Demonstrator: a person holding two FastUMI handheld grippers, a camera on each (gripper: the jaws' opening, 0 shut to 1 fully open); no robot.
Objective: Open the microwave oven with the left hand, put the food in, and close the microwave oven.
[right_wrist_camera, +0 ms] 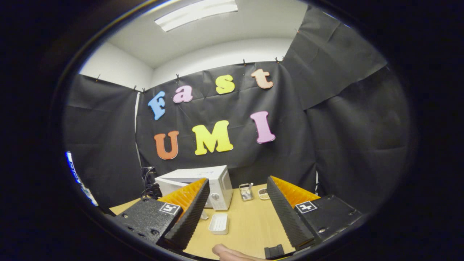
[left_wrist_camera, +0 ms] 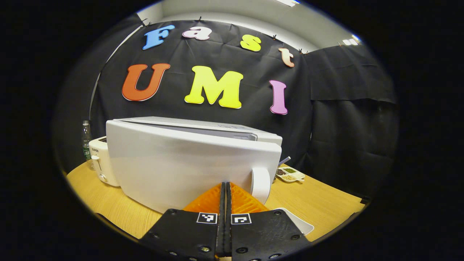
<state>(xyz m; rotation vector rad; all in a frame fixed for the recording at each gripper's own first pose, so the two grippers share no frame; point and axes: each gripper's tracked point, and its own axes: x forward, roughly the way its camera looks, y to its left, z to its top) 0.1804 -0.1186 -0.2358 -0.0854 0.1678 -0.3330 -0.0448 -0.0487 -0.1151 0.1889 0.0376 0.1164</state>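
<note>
Light wood grain is what's seen underneath everything, since the table (right_wrist_camera: 250, 228) runs from the bottom edge up to the booth wall. In the left gripper view, the left gripper (left_wrist_camera: 225, 188) is seen with its fingers pressed flat together, nothing caught between them, and the tips are parked right up against the white microwave door (left_wrist_camera: 188, 170), just beside the curved door handle (left_wrist_camera: 261, 184). The door looks to be swung slightly away from the microwave oven (left_wrist_camera: 203, 127), with a gap seen along the top edge. A white tray (left_wrist_camera: 299, 222) is tucked at the bottom right by the gripper body. Farther left, a white toaster (left_wrist_camera: 103, 163) is set with a clear bottle (left_wrist_camera: 86, 139) behind it, and off to the right a little divided dish (left_wrist_camera: 290, 174) of seeds or spices is placed near the back. In the right gripper view, the right gripper (right_wrist_camera: 237, 194) is held wide open with nothing in it, well back from the microwave, and a fingertip (right_wrist_camera: 232, 252) is glimpsed at the very bottom. The tray is seen on the table between the fingers, and whether any food is in it can't be told.
</note>
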